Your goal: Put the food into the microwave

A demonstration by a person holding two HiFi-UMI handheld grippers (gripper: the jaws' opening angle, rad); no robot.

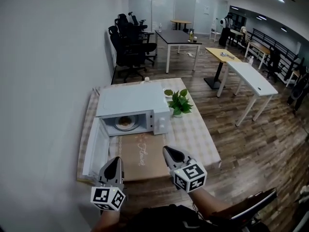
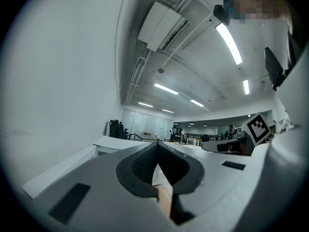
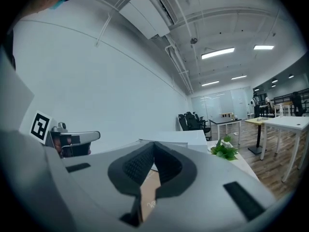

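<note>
white microwave [image 1: 133, 105] open, food [image 1: 125, 123] inside: head view only.

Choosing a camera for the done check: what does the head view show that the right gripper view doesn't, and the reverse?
Head view only: the microwave door standing open, and the plate of food inside the cavity.
Right gripper view only: the right gripper close up, jaw tips together with nothing held, and the white ceiling unit overhead.
Both: the potted plant, the microwave's top, the left gripper and the black office chairs along the wall.
</note>
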